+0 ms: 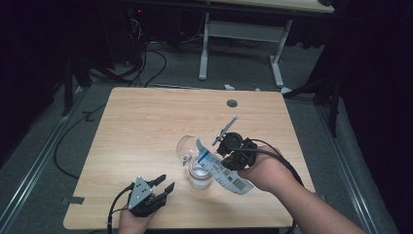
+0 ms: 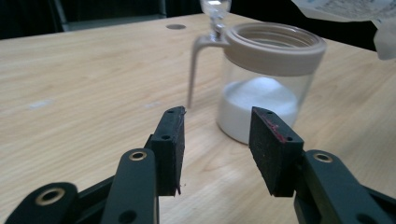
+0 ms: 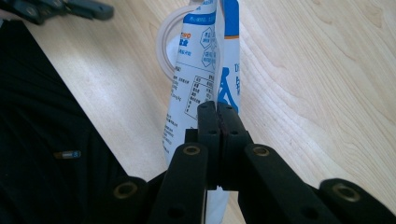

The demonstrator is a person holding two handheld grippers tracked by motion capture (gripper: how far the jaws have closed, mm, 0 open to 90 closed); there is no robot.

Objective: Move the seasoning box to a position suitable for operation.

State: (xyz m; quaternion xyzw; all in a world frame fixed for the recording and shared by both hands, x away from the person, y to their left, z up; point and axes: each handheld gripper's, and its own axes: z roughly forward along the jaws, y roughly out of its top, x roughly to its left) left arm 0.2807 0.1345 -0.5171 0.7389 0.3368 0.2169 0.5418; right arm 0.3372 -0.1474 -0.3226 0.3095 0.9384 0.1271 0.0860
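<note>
A glass jar point(image 1: 199, 177) with a beige rim stands near the table's front middle. It holds white powder, and its clear hinged lid point(image 1: 186, 148) is swung back. My right gripper point(image 1: 228, 157) is shut on a white and blue printed bag point(image 1: 219, 168), which hangs tilted over the jar's mouth. In the right gripper view the jaws point(image 3: 217, 109) pinch the bag point(image 3: 205, 60) flat, with the jar's rim point(image 3: 163, 51) behind it. My left gripper point(image 1: 164, 183) is open and holds nothing, a little left of the jar. In the left gripper view its jaws point(image 2: 217, 128) point at the jar point(image 2: 266, 88).
The wooden table point(image 1: 146, 126) has a round cable hole point(image 1: 232, 103) at its far side. Beyond it stand the white legs of another desk point(image 1: 204, 48), with cables on the floor at the left. A cable trails from each gripper toward the near edge.
</note>
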